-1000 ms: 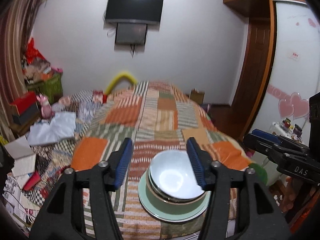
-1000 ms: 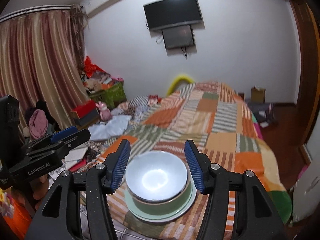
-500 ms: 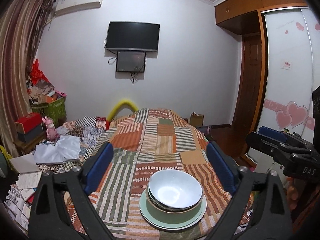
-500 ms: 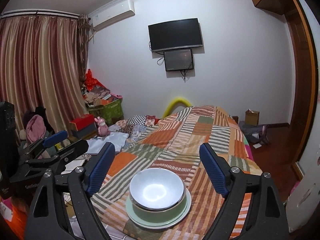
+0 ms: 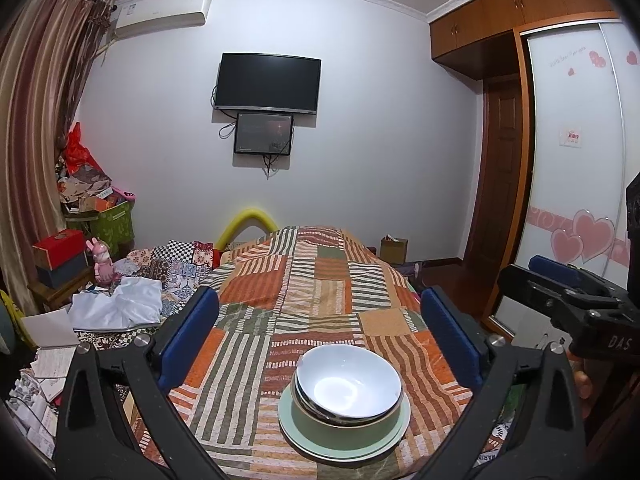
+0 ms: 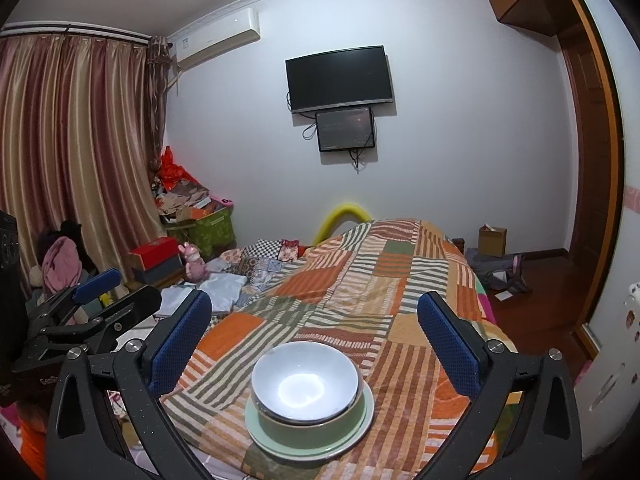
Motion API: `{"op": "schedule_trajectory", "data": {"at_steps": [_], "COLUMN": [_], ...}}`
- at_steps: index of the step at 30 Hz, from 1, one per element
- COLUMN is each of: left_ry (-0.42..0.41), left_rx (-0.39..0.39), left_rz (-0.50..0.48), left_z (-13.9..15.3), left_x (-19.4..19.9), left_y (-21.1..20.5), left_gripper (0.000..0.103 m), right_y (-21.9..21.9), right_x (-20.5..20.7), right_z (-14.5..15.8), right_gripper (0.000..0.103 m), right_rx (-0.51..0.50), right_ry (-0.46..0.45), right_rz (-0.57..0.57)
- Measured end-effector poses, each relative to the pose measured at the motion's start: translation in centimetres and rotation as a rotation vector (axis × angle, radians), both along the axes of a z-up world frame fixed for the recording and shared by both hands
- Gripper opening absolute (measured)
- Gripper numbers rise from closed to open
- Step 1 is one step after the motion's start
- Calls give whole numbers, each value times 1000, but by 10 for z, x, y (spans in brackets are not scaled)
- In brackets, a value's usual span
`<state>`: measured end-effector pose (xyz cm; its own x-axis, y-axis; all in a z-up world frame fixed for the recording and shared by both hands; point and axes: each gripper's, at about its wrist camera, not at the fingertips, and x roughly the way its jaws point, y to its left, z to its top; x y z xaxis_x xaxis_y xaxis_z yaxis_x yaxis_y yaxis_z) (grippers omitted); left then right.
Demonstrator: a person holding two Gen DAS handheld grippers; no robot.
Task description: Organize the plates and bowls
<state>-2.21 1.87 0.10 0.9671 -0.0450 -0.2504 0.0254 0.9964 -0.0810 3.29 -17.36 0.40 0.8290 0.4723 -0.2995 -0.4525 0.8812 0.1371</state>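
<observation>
bedroom, home | bed w/ quilt (image 5: 320, 280) | wall TV (image 5: 267, 82) | wardrobe (image 5: 580, 140)

- White bowl (image 5: 349, 383): uppermost item of the stack, upright, empty, glossy interior, nested inside the bowl below.
- Green bowl (image 5: 320, 420): upright, pale green wall with a dark rim; seated on the plate.
- Green plate (image 5: 296, 438): pale green, flat on the patchwork bedspread (image 5: 304, 292) near its front edge; bears both bowls.
</observation>
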Motion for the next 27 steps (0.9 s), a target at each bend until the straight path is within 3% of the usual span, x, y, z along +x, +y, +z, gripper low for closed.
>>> {"op": "schedule_trajectory", "data": {"at_steps": [27], "left_ry": [4], "left_rx": [-8], "left_rz": [1], "left_z": [-1], "left_x": [-1], "left_y": [-1], "left_gripper": [102], "right_y": [0], "right_x": [-6], "right_z": [0], "right_gripper": [103], "right_rx": [-6], "right_ry": [-2], "right_rz": [6]}}
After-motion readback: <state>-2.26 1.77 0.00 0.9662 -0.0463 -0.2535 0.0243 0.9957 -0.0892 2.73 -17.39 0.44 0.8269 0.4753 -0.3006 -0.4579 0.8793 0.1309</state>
